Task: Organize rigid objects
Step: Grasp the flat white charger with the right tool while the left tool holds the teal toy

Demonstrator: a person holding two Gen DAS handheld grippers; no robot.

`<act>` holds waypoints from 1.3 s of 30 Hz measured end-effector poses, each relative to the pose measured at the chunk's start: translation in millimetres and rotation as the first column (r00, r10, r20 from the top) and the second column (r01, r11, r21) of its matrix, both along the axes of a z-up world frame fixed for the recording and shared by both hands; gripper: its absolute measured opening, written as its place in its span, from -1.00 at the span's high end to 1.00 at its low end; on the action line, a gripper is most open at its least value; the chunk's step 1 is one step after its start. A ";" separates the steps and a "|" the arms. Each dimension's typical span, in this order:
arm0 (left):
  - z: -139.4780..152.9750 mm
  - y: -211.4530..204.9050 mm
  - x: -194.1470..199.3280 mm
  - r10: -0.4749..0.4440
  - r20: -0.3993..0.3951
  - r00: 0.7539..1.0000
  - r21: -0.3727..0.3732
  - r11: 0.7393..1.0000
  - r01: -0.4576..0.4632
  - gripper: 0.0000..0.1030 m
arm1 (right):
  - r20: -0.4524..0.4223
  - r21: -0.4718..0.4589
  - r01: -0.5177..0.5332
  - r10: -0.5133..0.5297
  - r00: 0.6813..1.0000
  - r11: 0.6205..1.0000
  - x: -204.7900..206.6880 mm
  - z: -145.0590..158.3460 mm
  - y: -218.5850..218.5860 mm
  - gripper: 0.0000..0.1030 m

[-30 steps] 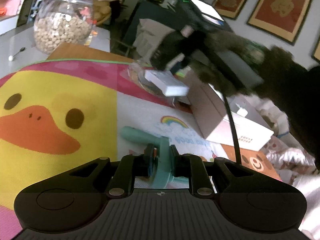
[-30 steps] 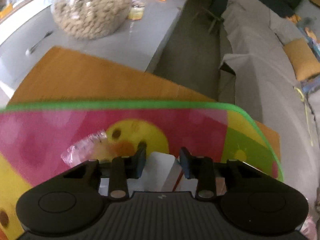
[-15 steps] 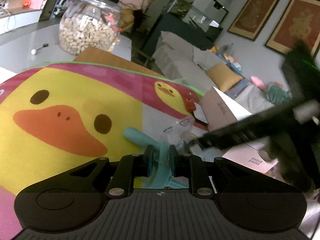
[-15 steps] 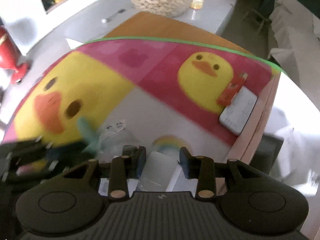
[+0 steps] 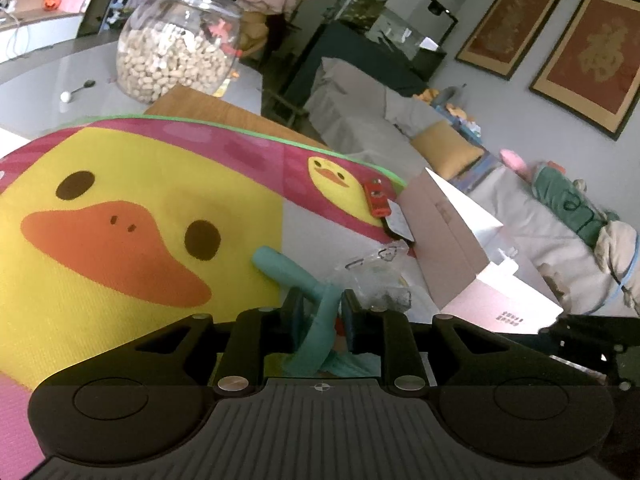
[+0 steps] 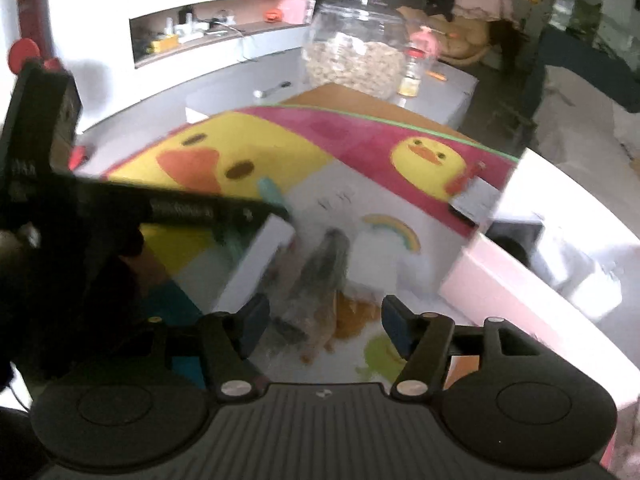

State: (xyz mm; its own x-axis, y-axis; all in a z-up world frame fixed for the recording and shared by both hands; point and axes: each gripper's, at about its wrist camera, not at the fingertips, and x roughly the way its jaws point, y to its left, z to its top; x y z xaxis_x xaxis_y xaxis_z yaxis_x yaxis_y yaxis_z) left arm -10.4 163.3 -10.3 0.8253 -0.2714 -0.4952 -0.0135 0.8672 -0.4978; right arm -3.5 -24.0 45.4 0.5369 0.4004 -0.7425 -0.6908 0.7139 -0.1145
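Your left gripper (image 5: 320, 312) has a smooth teal T-shaped piece (image 5: 316, 320) between its jaws, which are easing apart. Just right of them lies a crinkled clear bag (image 5: 376, 276). Your right gripper (image 6: 320, 320) is opening over that blurred bag — nothing clamped. Right of it stands an open pink carton (image 6: 516, 280), its contents hard to make out.

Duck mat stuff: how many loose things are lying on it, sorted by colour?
Teal: 1, the teal tool between the left claw's pads
Red: 1, the red packet
White: 1, the white card
Clear: 1, the crumpled plastic bag
Total: 4
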 end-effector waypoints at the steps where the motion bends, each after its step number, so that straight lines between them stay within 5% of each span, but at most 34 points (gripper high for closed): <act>1: 0.1 -0.1 -0.2 -0.003 -0.001 1.000 0.002 1.000 0.003 0.56 | 0.025 -0.015 0.024 -0.024 0.999 1.000 -2.6 -2.1 -4.1 -0.26; 5: 2.0 -8.5 -4.0 -0.041 0.000 0.999 0.040 0.998 0.041 0.55 | 0.086 -0.008 0.138 -0.137 0.987 0.990 -3.8 -7.9 -29.4 -0.27; 12: 6.4 -36.3 -16.3 -0.221 -0.003 0.975 0.146 0.965 0.219 0.47 | -0.065 0.268 0.162 -0.150 0.987 0.950 -5.5 4.4 -79.1 -0.27; 15: 8.8 -46.5 -23.9 -0.267 -0.017 0.964 0.211 0.941 0.265 0.47 | -0.056 0.340 0.131 -0.120 0.991 0.931 -12.6 12.7 -80.8 -0.28; 22: 14.1 -43.2 -34.1 -0.230 -0.063 0.971 0.277 0.931 0.239 0.46 | -0.034 0.209 0.023 -0.016 0.999 0.978 -28.0 -11.7 -48.2 -0.26; 25: 15.5 -45.6 -36.1 -0.231 -0.071 0.970 0.301 0.922 0.242 0.47 | -0.091 0.212 0.059 -0.041 0.995 0.976 -24.9 -24.4 -55.6 0.03; 31: 17.2 -66.0 -34.9 -0.283 -0.082 0.956 0.346 0.891 0.293 0.41 | -0.099 0.259 0.207 -0.188 0.977 0.943 -20.3 -25.8 -103.7 0.06; 34: 17.3 -83.1 -34.9 -0.326 -0.088 0.941 0.380 0.862 0.334 0.28 | -0.101 0.280 0.287 -0.269 0.958 0.916 -17.3 -27.8 -133.8 0.06; 39: 16.4 -106.1 -36.4 -0.382 -0.105 0.918 0.427 0.817 0.389 -0.24 | -0.157 0.377 0.374 -0.340 0.927 0.847 -13.1 -33.3 -173.4 0.03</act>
State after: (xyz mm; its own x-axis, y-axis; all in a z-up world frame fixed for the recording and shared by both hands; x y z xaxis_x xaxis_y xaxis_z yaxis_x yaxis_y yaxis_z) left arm -46.8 57.2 6.1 0.6907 -0.3227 -0.6471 0.3631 0.9287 -0.0755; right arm -16.6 -197.4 12.0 0.6443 0.4596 -0.6113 -0.3738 0.8866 0.2725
